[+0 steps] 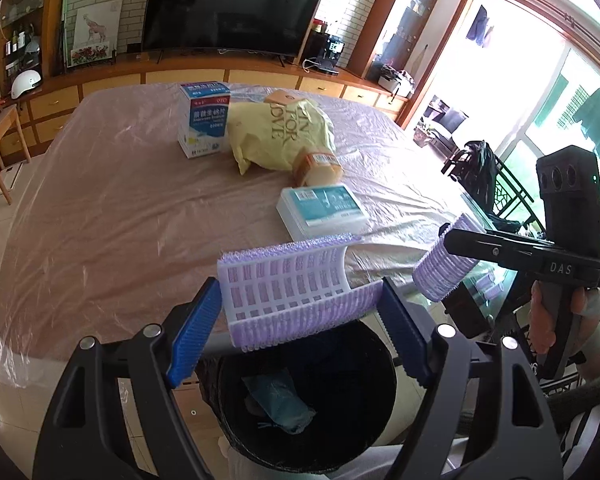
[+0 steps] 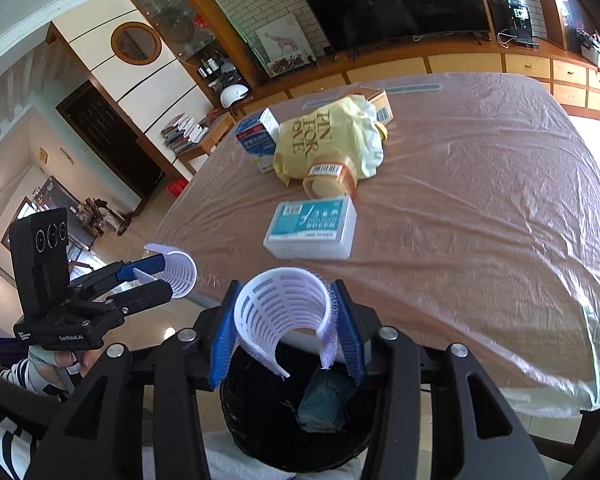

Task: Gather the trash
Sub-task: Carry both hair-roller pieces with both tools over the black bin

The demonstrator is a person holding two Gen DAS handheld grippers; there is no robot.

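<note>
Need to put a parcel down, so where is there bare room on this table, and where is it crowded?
Bare: the table right of the flat plastic box, and the near-left stretch before the medicine carton. Crowded: the far middle around the yellow bag.

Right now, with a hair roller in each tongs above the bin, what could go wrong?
1. The left tongs hold their purple hair roller by its ends, near the black bin's table-side rim; released here, it might miss.
2. The right tongs squeeze a split roller; its hook strip could cling to the blue pads.
3. Both tongs are close together and may collide.
</note>
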